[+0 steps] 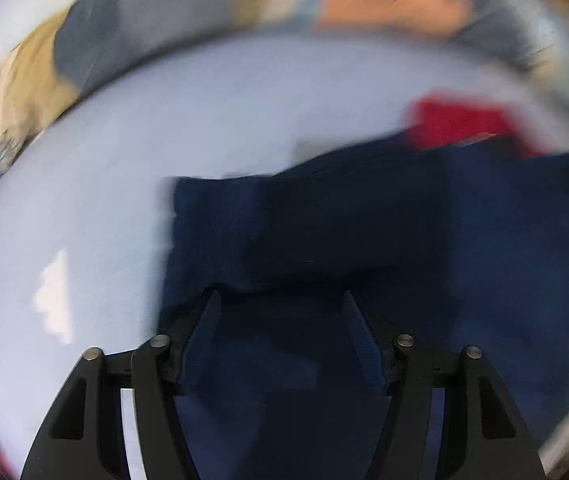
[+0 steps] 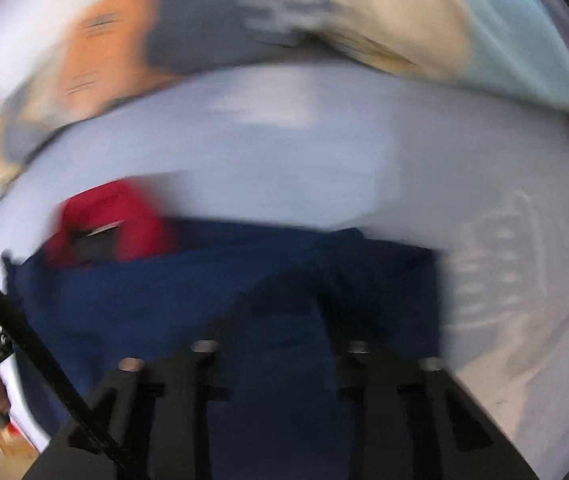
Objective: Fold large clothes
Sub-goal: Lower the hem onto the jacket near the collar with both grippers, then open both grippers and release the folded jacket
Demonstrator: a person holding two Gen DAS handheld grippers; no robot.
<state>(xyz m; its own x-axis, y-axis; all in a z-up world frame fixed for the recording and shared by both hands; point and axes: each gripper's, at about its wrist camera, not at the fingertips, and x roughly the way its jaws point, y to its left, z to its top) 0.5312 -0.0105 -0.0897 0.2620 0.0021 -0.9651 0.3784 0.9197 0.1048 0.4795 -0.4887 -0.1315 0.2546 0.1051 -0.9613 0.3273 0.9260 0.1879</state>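
A navy blue garment (image 1: 364, 220) lies partly folded on the pale worktop (image 1: 164, 120), which serves as the landmark here: the garment sits on its near part, and a row of other clothes (image 1: 144, 20) in grey, tan, orange and light blue is heaped along its far edge. A red patch (image 1: 456, 124), perhaps a lining or a second piece of cloth, shows at the garment's far side; blur hides which.

The left gripper (image 1: 280, 300) is over the garment's near left portion. Its jaws stand apart, with navy cloth seen between them but nothing pinched. The right gripper (image 2: 280, 320) is over the garment's near right portion. Heavy motion blur smears this view; the jaws appear spread with cloth showing between them, and I see no fabric caught. A dark cable (image 2: 24, 320) crosses the lower left of the right wrist view.

The garment already looks doubled over, with a darker layer lying on top across its middle, so I judge the folding to be somewhere in the middle, between one fold and the next. The blur suggests both tools are moving quickly. The next move likely calls for each gripper to settle on an edge or corner of the navy cloth, close on it, and lift both sides evenly so the layers do not slide apart.
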